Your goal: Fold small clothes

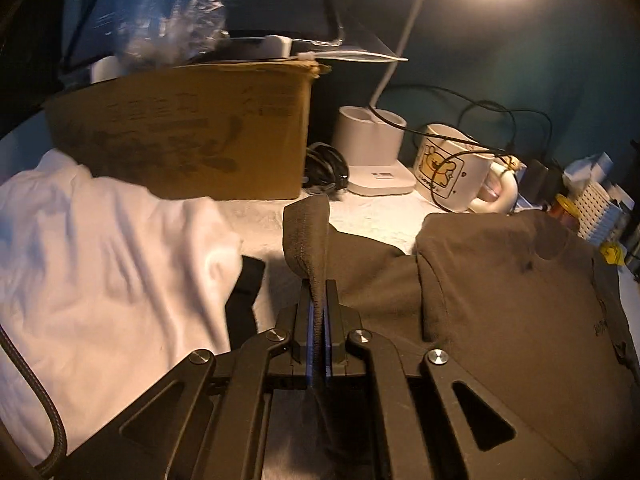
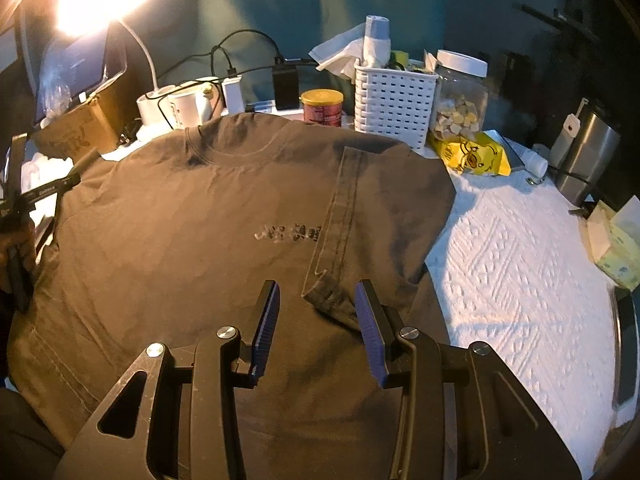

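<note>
A dark grey T-shirt (image 2: 192,240) is lying spread flat on the white textured table cover (image 2: 520,264), collar toward twelve o'clock, a faint print across the chest, and its right sleeve (image 2: 340,216) folded inward over the body. The left gripper (image 1: 319,300) is pinching the other sleeve (image 1: 306,236) tight between its blue pads, jaws pressed together on the cloth, so the sleeve's cuff is standing up in a peak above the fingertips. In the right wrist view that same gripper is showing only at the nine o'clock edge, with a hand (image 2: 16,256) wrapped around its handle.

The right gripper (image 2: 316,320) is hanging over the shirt's lower half with its jaws standing apart, holding nothing; the end of the folded sleeve is lying on the shirt just beyond the gap between the fingers, and neither pad seems to be pressing on it.

At nine o'clock of the left gripper a white garment (image 1: 100,264) is lying rumpled, with a cardboard box (image 1: 180,132) behind it at eleven o'clock. Toward one o'clock a cartoon mug (image 1: 452,164) is sitting beside a white lamp base (image 1: 372,148). Past the shirt's collar a white basket (image 2: 394,100) and a clear jar (image 2: 460,96) are standing, and a yellow packet (image 2: 476,156) is lying near the jar.
</note>
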The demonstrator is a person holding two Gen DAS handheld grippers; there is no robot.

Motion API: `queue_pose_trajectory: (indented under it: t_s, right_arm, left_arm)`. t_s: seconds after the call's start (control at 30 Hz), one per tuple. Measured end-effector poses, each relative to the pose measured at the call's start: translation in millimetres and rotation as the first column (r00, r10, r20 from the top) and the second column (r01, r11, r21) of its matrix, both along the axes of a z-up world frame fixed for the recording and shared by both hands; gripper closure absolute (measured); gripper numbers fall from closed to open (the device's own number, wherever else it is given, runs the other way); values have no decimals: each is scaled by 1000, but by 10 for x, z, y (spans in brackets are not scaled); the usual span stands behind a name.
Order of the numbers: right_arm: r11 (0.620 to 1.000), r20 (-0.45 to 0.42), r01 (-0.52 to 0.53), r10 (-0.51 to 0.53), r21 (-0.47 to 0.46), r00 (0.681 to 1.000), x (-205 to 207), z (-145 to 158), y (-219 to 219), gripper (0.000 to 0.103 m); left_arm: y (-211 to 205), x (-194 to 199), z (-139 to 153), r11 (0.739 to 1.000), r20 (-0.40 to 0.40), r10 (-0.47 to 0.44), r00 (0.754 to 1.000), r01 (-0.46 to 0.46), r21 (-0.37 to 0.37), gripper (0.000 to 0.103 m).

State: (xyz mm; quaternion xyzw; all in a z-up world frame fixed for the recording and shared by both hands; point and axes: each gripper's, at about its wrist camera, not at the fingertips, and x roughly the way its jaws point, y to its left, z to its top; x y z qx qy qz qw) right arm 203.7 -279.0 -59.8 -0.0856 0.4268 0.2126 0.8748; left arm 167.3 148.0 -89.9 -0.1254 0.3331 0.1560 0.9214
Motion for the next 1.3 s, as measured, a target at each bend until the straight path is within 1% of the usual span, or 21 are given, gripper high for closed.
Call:
queue_pose_trajectory:
  t_s: [0.1,0.27,0.43,0.57,0.7,0.87,0.93,1.0,1.07,1.13,1.17,1.2,1.23,1.27,1.3]
  right_arm:
    - [1000,3,-13,13,14,1000,-4,6,1,61]
    - [999,2,-15,15,39,1000,-35,-5,-82,61]
    - [998,4,-3,3,56,1000,-86,-3,-220,61]
    - [997,12,8,-9,71,1000,-131,17,-360,61]
    - [996,17,26,-27,84,999,-163,21,-500,61]
    - [994,14,45,-47,101,999,-187,-4,-651,61]
    - [993,13,53,-55,107,998,-199,-20,-701,61]
    - [992,9,60,-61,110,998,-207,-40,-740,61]
    - [991,6,68,-69,112,998,-207,-57,-782,61]
    - [991,4,73,-74,114,997,-212,-62,-815,61]
    - [991,4,77,-78,114,997,-214,-60,-826,61]
    - [990,5,80,-81,115,997,-216,-56,-838,61]
    - [990,5,82,-83,115,997,-215,-55,-845,61]
    - [990,5,84,-85,114,996,-214,-53,-852,61]
    - [990,6,86,-88,112,996,-214,-48,-856,61]
  left_arm:
    - [-26,-18,59,1000,13,2,1000,-2,-16,101]
    - [-290,-21,292,999,56,-42,998,40,22,101]
    - [-592,-2,420,995,78,-92,993,89,43,101]
    - [-838,21,495,989,81,-140,987,135,60,101]
    - [-1082,90,483,980,62,-190,980,186,70,101]
    - [-1347,208,342,966,13,-250,968,249,73,101]
    - [-1427,271,263,961,-12,-270,963,270,62,101]
    - [-1509,347,163,954,-54,-293,954,296,43,100]
    - [-1581,405,47,948,-95,-316,944,318,13,100]
    - [-1639,459,-87,942,-142,-337,931,335,-36,100]
    - [-1661,451,-125,936,-154,-352,923,347,-58,97]
    - [-1684,441,-153,926,-164,-377,912,366,-89,93]
    - [-1710,398,-158,913,-163,-406,899,391,-119,92]
    - [-1726,325,-132,897,-152,-437,887,419,-138,88]
    - [-1721,262,-99,890,-144,-452,880,433,-145,86]
